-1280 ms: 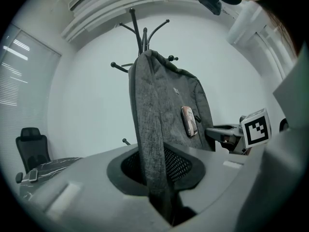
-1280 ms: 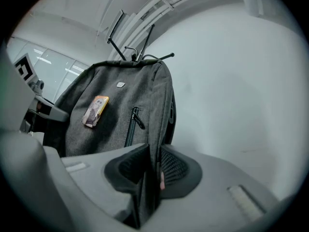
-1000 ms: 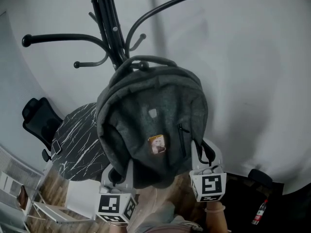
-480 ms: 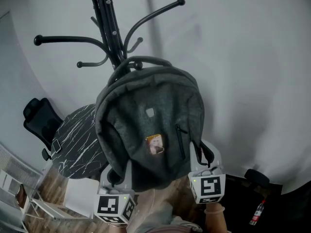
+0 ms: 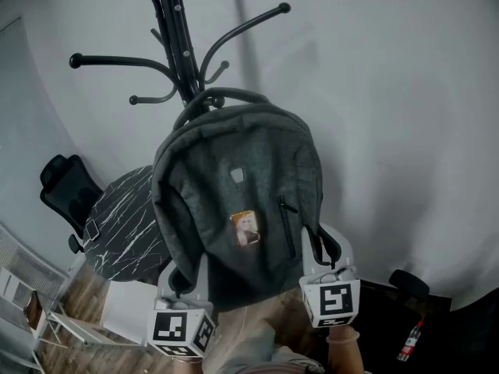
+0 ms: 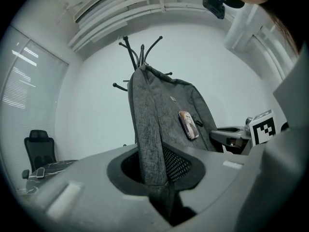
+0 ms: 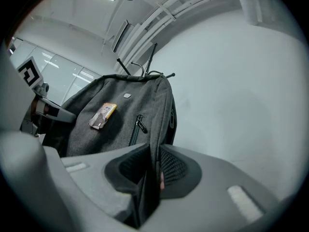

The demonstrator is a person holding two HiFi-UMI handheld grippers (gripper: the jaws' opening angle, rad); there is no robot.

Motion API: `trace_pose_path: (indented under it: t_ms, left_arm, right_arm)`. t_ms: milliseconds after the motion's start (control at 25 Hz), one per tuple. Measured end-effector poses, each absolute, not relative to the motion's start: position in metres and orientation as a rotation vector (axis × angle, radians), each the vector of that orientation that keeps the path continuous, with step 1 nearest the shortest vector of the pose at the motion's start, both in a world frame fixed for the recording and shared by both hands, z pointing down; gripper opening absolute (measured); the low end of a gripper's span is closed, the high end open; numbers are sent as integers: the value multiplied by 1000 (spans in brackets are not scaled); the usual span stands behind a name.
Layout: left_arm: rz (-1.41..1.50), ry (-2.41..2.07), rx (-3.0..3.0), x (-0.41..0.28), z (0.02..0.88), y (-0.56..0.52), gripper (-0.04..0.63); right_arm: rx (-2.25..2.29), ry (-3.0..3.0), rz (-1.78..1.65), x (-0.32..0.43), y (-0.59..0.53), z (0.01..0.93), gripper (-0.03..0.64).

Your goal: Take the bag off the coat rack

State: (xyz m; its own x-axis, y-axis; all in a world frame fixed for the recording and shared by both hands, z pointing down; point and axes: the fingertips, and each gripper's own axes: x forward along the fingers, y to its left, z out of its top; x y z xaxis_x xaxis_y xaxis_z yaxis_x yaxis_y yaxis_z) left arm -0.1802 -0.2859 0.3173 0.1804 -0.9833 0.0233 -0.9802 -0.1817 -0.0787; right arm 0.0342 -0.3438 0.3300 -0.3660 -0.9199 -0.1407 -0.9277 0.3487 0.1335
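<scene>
Against 1 second ago, the coat rack (image 5: 178, 45) sits lower and further right in the head view, its long left arm now ending nearer the middle, while the bag (image 5: 238, 201) and both tongs hold much the same place in the frame; the grip on the bag looks unchanged. The left gripper (image 5: 189, 275) has its jaws pinched down on the bag's lower left edge, and the right gripper (image 5: 326, 248) is clamped the same way on the lower right edge, so the fabric fills the narrow gap in each. A plain white wall (image 5: 390, 131) runs behind everything. The rack's black pole and curved hooks rise directly behind the bag's top, and 1 short hook curls right at the handle (whether the loop is clear of it cannot be made out). Below and to the left stand a round black table (image 5: 125, 224) veined in white, then a black office chair (image 5: 66, 189), and far right a small bottle (image 5: 407, 341) with a red label. The bag hangs upright against the rack, front panel facing the person: dark grey felt-like cloth, an arched top handle (image 5: 226, 96), a short black zipper (image 5: 286, 224), an orange-edged picture badge (image 5: 245, 228), and a tiny pale logo patch (image 5: 237, 175).
</scene>
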Motion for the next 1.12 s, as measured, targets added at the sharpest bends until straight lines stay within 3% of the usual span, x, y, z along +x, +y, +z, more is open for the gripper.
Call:
trace_pose_path:
  t_ms: [1120]
  left_arm:
    - [1, 1995, -2314, -164, 281, -243, 83]
  right_arm:
    - [-1690, 2508, 355, 47, -304, 309, 63]
